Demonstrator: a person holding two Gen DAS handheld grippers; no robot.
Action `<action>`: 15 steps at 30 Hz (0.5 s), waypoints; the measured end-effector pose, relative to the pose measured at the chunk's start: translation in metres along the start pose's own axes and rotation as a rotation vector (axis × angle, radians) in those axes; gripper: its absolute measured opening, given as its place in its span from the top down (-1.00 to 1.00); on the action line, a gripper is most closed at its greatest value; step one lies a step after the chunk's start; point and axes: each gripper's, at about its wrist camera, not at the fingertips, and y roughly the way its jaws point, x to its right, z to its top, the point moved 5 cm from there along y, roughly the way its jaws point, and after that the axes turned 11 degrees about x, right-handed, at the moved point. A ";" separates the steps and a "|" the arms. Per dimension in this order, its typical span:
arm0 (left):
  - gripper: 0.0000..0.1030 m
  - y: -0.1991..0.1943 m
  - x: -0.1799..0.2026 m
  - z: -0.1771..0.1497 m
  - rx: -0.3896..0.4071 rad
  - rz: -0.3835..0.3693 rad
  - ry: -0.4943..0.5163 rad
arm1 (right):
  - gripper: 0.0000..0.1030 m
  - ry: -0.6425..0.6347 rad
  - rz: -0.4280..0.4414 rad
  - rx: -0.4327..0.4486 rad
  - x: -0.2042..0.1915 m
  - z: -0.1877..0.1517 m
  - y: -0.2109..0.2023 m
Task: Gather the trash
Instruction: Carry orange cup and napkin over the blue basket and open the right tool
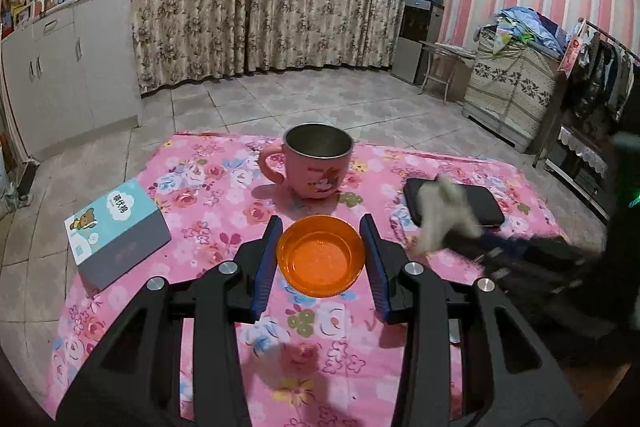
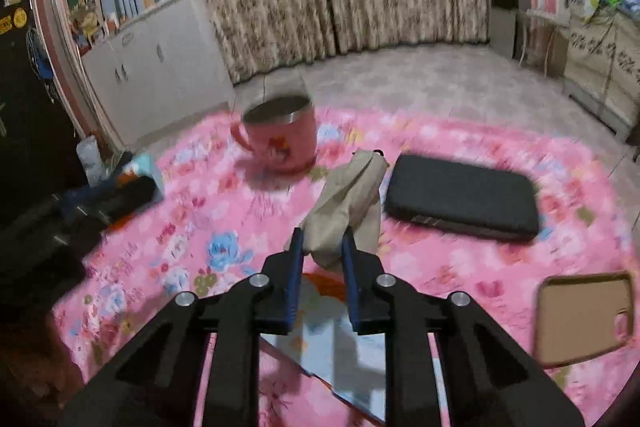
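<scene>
A small orange plastic bowl (image 1: 321,255) sits low over the pink floral cloth (image 1: 208,203), and my left gripper (image 1: 320,227) is shut on it, one blue pad against each side of its rim. A crumpled pale tissue (image 2: 344,203) sticks up from my right gripper (image 2: 322,243), which is shut on its lower end. In the left wrist view the same tissue (image 1: 444,215) shows blurred to the right of the bowl, with the right gripper's dark body behind it. My left gripper (image 2: 100,203) appears blurred at the left edge of the right wrist view.
A pink mug (image 1: 318,163) with a steel lining stands behind the bowl. A black flat case (image 2: 464,203) lies at the right and a blue-and-grey box (image 1: 116,231) at the left. A glossy booklet (image 2: 340,347) and a brown square tray (image 2: 584,319) lie near the front edge.
</scene>
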 end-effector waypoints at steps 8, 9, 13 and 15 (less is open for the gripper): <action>0.25 -0.026 0.027 0.001 0.043 -0.059 0.012 | 0.63 0.107 -0.134 0.234 0.076 0.034 -0.125; 0.25 -0.028 0.029 0.002 0.047 -0.069 0.007 | 0.63 0.109 -0.153 0.250 0.082 0.035 -0.136; 0.25 -0.035 0.043 0.004 0.063 -0.094 0.017 | 0.63 0.115 -0.253 0.315 0.113 0.028 -0.190; 0.25 -0.038 0.050 0.003 0.066 -0.104 0.030 | 0.63 0.122 -0.314 0.326 0.131 0.020 -0.212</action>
